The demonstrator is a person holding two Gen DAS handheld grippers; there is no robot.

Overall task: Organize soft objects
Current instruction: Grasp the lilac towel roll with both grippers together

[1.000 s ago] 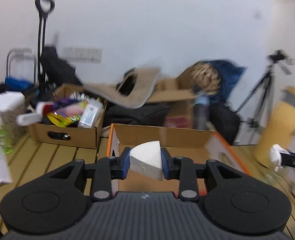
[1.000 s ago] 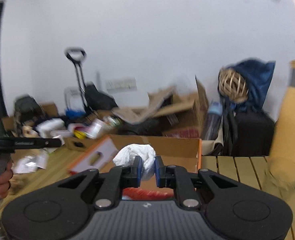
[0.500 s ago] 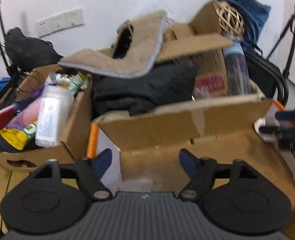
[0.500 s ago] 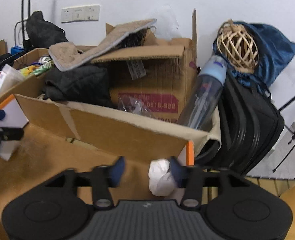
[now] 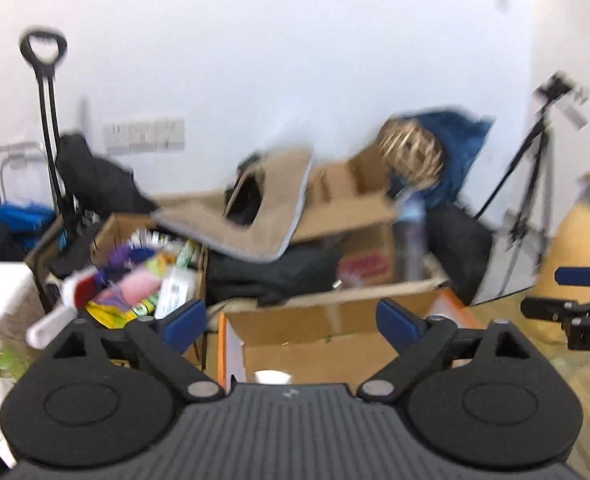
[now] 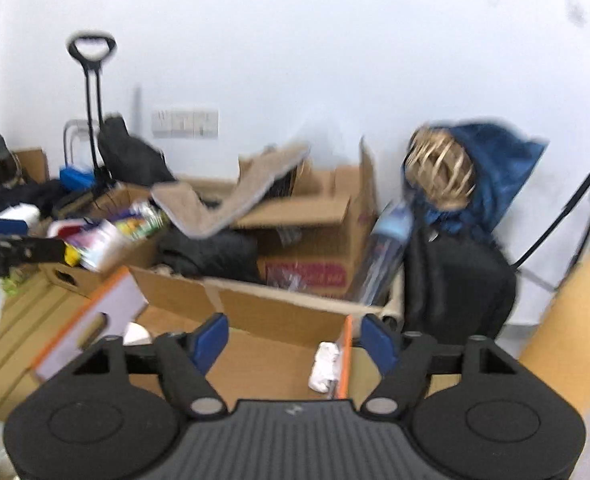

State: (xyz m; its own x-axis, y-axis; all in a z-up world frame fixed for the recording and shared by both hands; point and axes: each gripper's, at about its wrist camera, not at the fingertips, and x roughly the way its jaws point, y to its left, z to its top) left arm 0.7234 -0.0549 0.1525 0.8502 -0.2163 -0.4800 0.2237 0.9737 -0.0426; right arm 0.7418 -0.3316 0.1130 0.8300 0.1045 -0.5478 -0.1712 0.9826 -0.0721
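Both grippers, left and right, have just been opening, fingers empty, while the white cloth is lying against the box's right wall, possibly snagging later

Bright even indoor light, soft shadows; both views motion-blurred, fisheye bending, dark corners.
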